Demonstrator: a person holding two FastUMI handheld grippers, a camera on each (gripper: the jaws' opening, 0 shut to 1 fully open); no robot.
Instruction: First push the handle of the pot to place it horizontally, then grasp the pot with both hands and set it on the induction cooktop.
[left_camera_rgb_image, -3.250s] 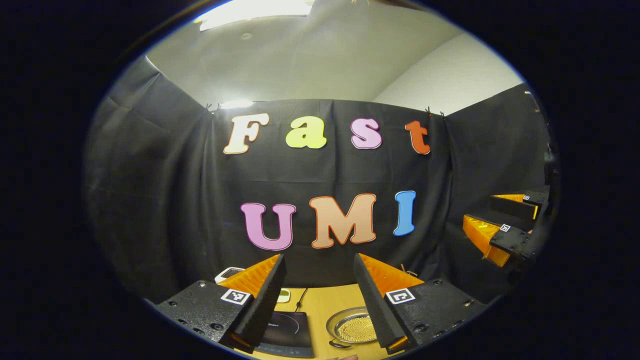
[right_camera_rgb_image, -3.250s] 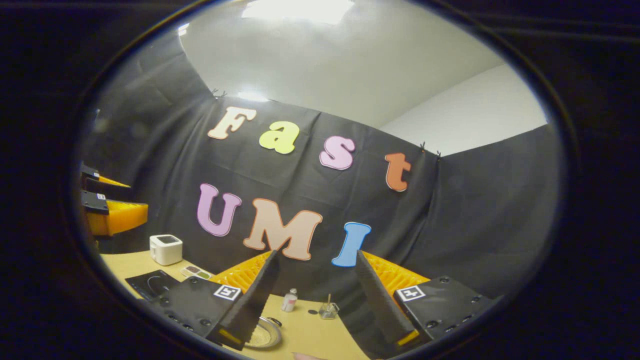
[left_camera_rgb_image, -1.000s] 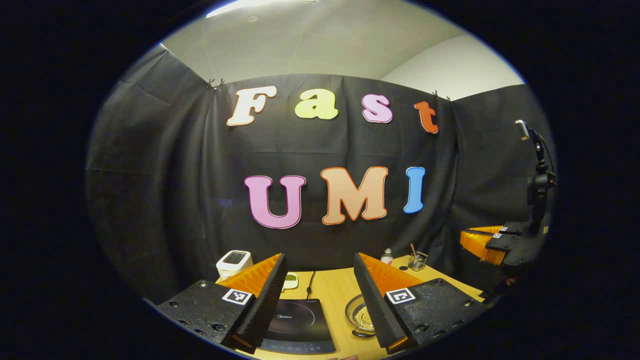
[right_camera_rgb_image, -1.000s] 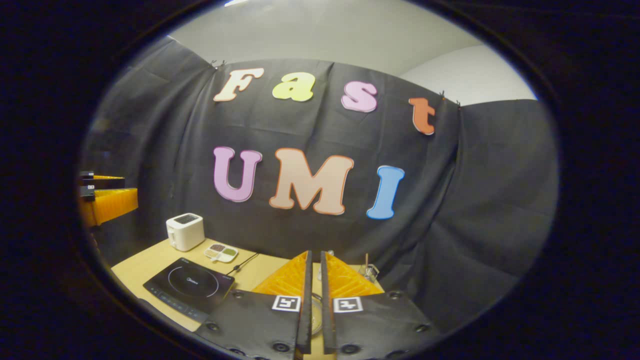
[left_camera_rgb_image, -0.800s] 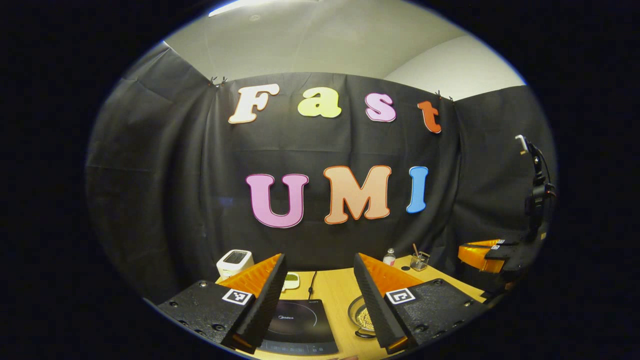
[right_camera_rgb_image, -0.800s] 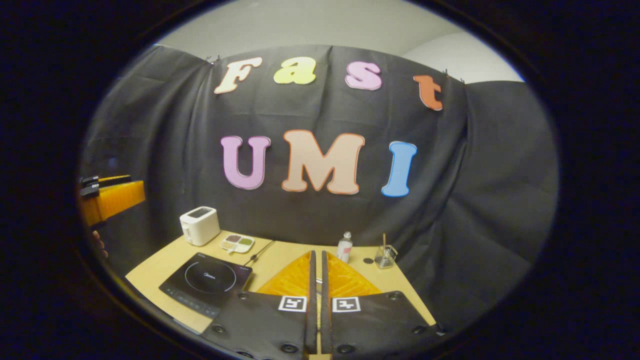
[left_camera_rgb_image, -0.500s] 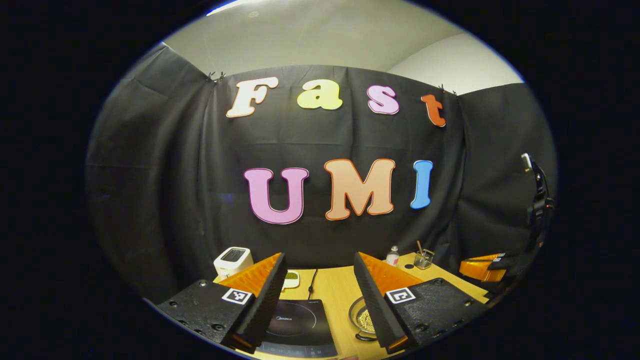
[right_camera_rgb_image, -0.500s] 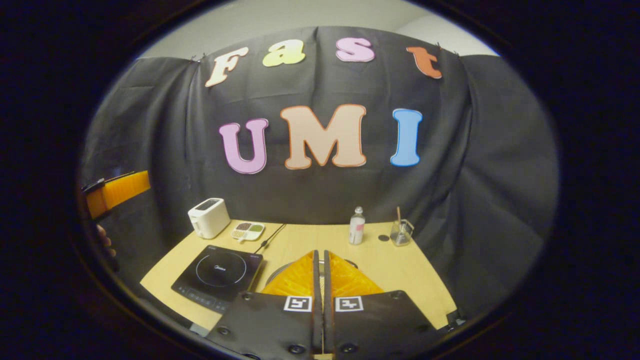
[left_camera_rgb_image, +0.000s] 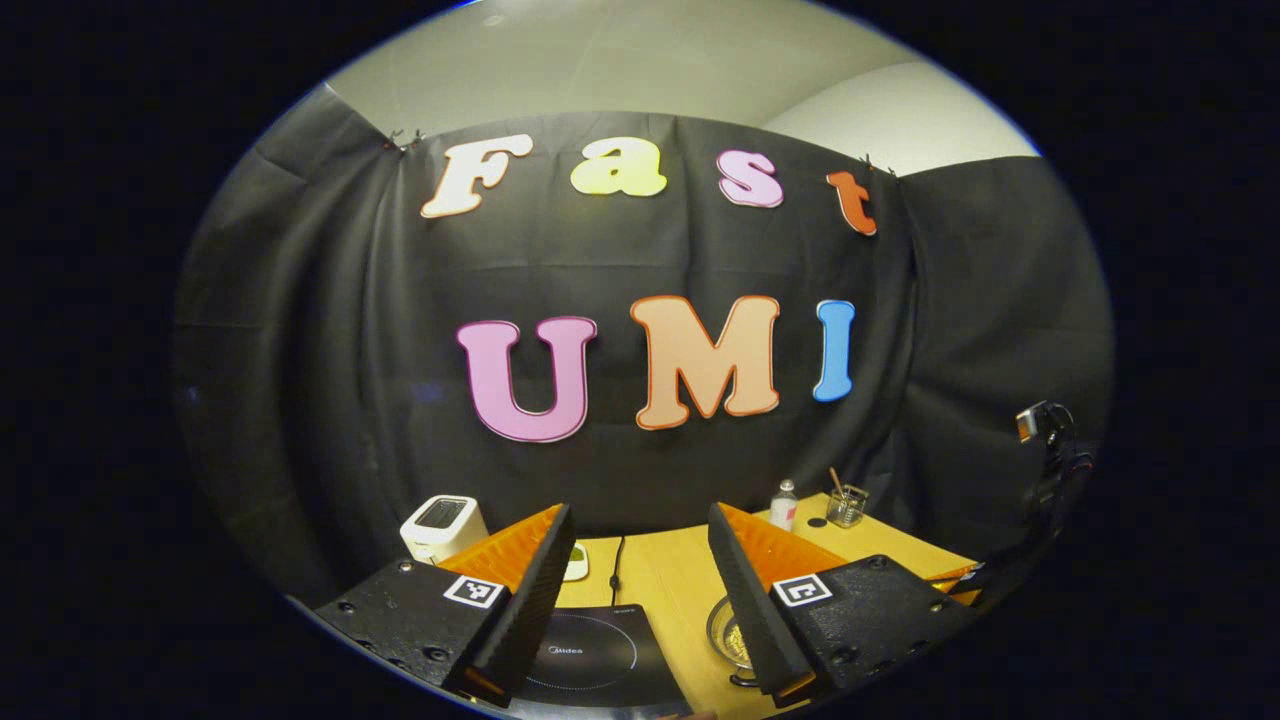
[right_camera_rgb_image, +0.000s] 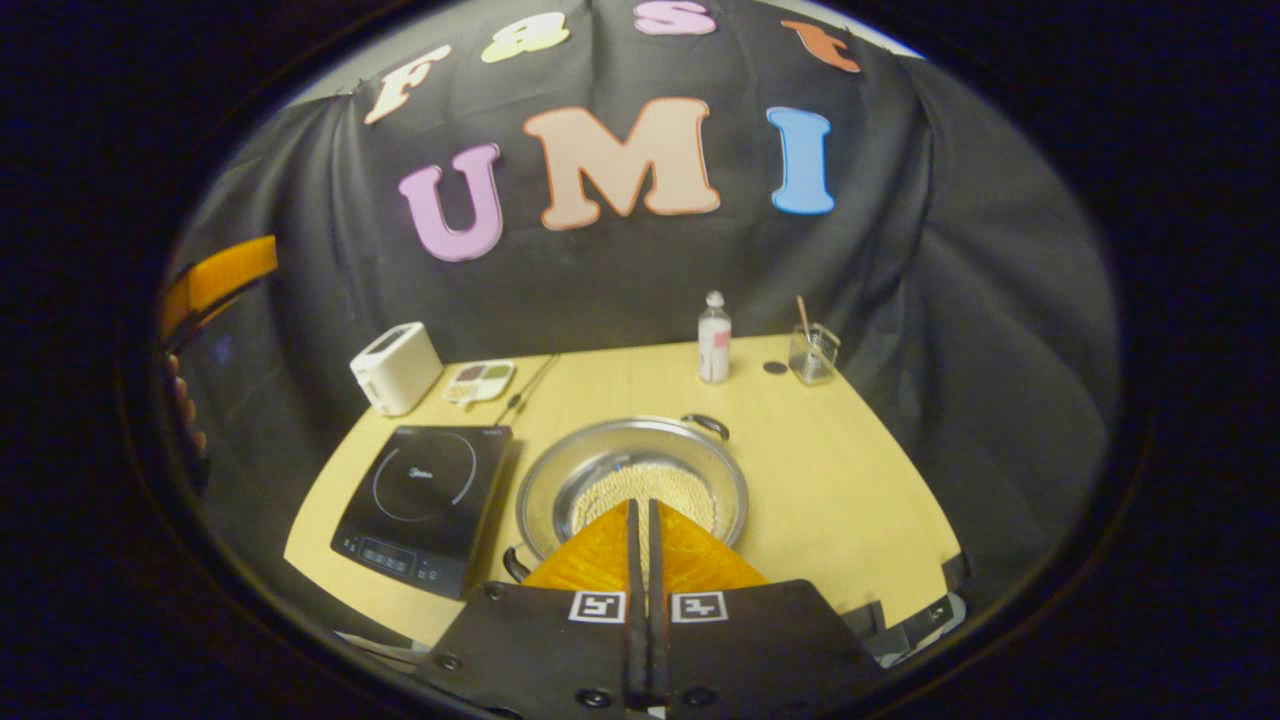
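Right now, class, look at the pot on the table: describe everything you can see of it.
The pot is a wide, shallow, round vessel of shiny metal, lidless, with pale yellow grains in its bottom. Two dark loop handles show, one at the far right rim, one at the near left. It sits upright on the wooden table, just right of the induction cooktop. The right gripper, shut, hovers over its near side.

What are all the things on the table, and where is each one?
Pot: one, silver, yellowish grains inside, middle of table, beside the cooktop.
Induction cooktop: one, black, left of the pot.
Toaster: one, white, back left corner.
Divided dish: one, white, next to the toaster.
Bottle: one, clear with white cap, back of table.
Glass cup: one, clear, stick inside, right of the bottle.
Table: one, light wood.
Right tongs: closed, hovering over the pot's near side.
Left tongs: open, above the cooktop.
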